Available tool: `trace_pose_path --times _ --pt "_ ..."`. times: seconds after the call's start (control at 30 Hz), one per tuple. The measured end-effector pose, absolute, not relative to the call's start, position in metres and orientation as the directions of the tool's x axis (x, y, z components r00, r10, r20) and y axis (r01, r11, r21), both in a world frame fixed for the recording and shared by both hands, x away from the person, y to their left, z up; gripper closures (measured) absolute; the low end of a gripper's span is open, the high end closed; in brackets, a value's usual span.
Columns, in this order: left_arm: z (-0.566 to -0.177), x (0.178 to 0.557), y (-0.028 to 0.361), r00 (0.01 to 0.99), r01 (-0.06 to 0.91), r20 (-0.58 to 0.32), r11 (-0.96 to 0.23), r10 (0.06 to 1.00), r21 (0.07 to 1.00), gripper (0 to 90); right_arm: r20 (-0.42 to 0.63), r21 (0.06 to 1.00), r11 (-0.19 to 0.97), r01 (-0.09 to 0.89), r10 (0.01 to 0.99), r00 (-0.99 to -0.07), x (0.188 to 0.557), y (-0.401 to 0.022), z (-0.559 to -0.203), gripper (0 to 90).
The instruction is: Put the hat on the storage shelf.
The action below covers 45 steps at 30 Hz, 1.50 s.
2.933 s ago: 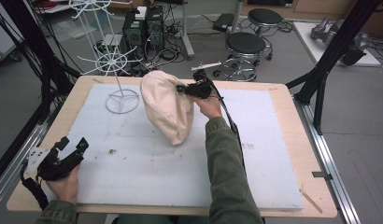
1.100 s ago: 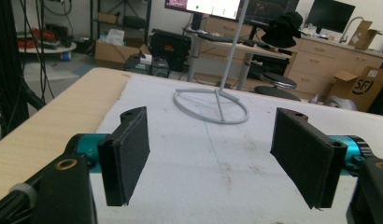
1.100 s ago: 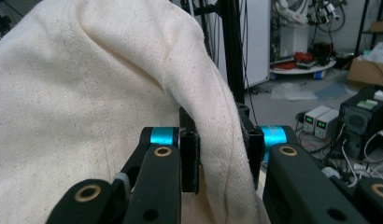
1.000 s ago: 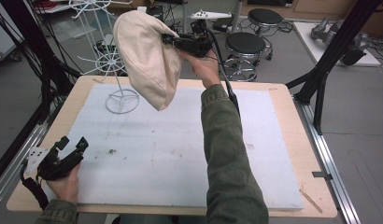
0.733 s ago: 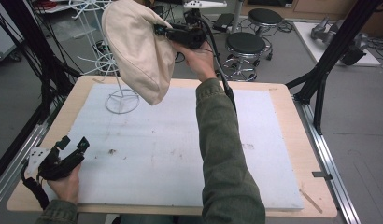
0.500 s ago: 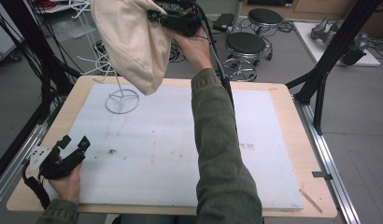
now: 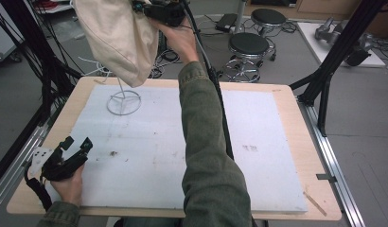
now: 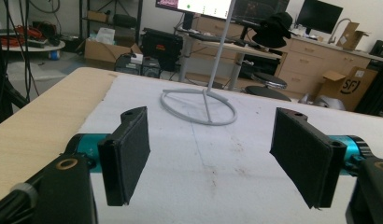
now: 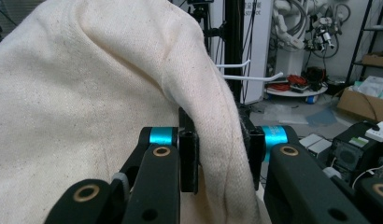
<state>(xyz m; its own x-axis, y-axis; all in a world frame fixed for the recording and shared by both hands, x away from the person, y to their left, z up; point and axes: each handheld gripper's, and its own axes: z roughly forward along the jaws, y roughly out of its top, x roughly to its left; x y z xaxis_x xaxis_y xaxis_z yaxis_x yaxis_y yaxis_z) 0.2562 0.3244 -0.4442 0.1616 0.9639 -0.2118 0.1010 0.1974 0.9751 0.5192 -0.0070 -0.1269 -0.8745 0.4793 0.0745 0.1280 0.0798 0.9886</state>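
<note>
- Your right gripper [image 7: 142,8] pinches the cream canvas cloth bag [image 7: 117,38], raised above the white wire stand [image 7: 124,100].
- Your left gripper [image 8: 213,158], jaws wide, rests at the surface [image 7: 277,142] corner.
- The right gripper view shows the fold [image 9: 220,140] clamped.

Wire stand [image 7: 122,97] sits on the mat [image 7: 258,142] at the far left of the tabletop [image 7: 296,118], its ring base flat on the mat. Cloth bag [image 7: 117,38] hangs above the stand, at the far edge, held up off the tabletop by the right tongs [image 7: 144,8], which pinch a fold of it between the jaws. Left tongs [image 7: 74,145] rest low at the near left corner of the mat, jaws apart, pointing toward the stand, well apart from it.
</note>
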Motion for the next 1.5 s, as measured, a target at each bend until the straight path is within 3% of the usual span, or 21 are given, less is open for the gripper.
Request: trace_pose_path --times 0.23,0.9,1.37,1.5 --pt "-0.444 0.257 0.322 0.175 0.104 -0.200 0.184 0.964 0.977 28.1 0.077 0.983 0.105 0.152 0.515 -0.854 0.526 0.004 -0.140 73.3" --pt "-0.444 0.258 0.320 0.179 0.108 -0.194 0.177 0.965 0.978 28.2 0.072 0.976 0.149 0.161 0.475 -0.877 0.521 0.007 -0.172 66.4" --pt "-0.444 0.258 0.319 0.180 0.108 -0.195 0.177 0.964 0.978 28.2 0.059 0.983 0.119 0.141 0.521 -0.852 0.518 -0.003 -0.175 37.3" --pt "-0.444 0.258 0.317 0.181 0.107 -0.193 0.176 0.964 0.979 28.2 0.061 0.983 0.117 0.140 0.513 -0.856 0.515 -0.008 -0.178 32.7"
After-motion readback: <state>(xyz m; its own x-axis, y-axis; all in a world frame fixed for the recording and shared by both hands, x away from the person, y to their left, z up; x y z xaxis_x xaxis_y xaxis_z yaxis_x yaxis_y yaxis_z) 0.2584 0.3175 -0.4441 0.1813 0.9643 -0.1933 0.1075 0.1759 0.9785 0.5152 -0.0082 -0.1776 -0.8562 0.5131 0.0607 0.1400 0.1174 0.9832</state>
